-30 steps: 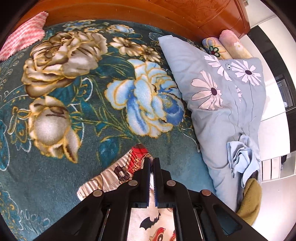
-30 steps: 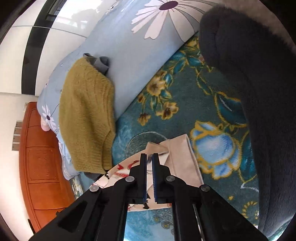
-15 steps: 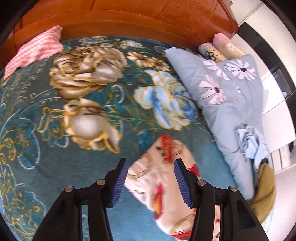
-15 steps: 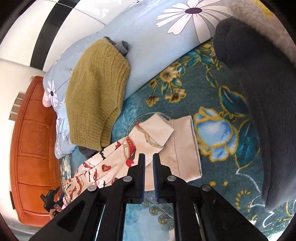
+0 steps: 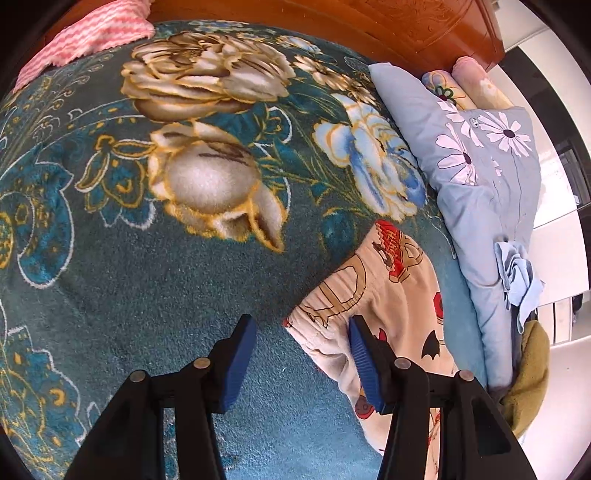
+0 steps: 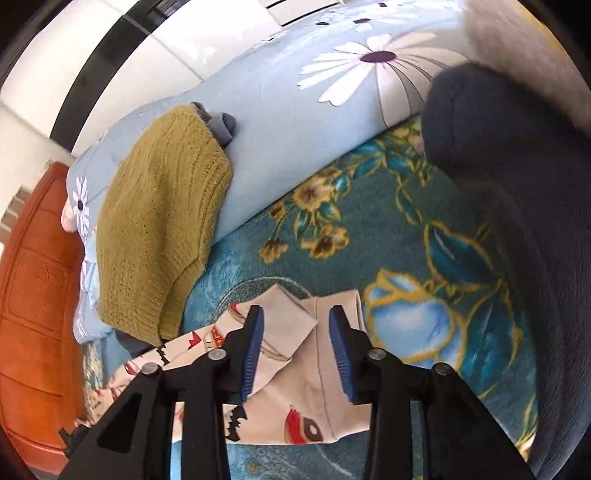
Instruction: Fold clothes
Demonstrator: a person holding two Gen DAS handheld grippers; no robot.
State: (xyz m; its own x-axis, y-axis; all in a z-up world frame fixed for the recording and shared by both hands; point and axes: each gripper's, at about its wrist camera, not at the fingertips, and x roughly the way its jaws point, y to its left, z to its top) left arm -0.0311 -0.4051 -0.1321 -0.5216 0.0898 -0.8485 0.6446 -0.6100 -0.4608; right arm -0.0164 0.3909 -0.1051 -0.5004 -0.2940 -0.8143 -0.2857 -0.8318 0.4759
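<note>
Cream printed trousers with red and black cartoon motifs lie flat on the teal flowered blanket. In the left wrist view their waistband end lies right of centre; my left gripper is open and empty, its right finger over the waistband edge. In the right wrist view the trouser cuffs lie folded over; my right gripper is open just above them, holding nothing.
A light-blue daisy-print quilt lies along the bed's side, with an olive knit sweater and a pale blue garment on it. A dark fuzzy blanket lies at the right. The wooden headboard and a pink cloth are behind.
Both grippers were shut on the trousers a second ago. The left opened first, the right just now; the trousers lie released on the blanket and both grippers have pulled back slightly.
</note>
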